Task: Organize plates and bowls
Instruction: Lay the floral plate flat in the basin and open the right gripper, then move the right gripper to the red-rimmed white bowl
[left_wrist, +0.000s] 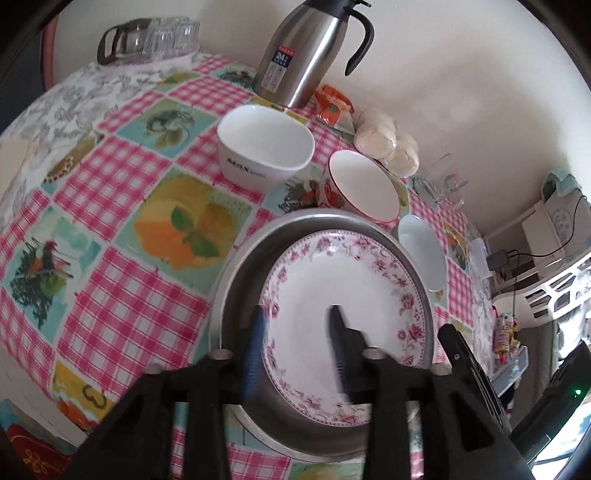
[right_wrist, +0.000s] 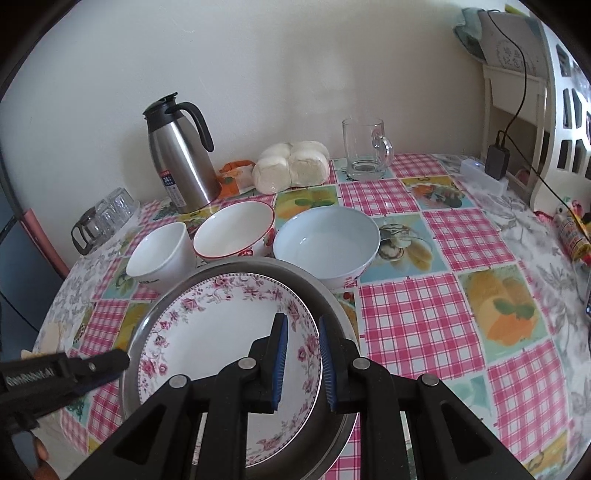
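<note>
Working across from your left: your left gripper (left_wrist: 297, 350) stands partly open over the near-left rim of the floral plate (left_wrist: 340, 284), its pads blurred and pressing on nothing, so treat that side as released. The floral plate lies inside the metal basin (left_wrist: 236, 273), which rests on the checked tablecloth (left_wrist: 122, 302). On the right, your right gripper (right_wrist: 301, 360) has its jaws narrowed astride the plate's right edge; from this angle you cannot tell for sure whether the pads pinch the rim or merely straddle it, so check before you lift. If you mean to carry the plate one-handed, keep it level and slow, because an edge grip on glazed china probably slips easily. Behind the basin wait the white bowl (right_wrist: 162, 251), the red-rimmed bowl (right_wrist: 234, 232) and the pale blue bowl (right_wrist: 327, 240), near one another; stack them afterwards, largest lowest.
</note>
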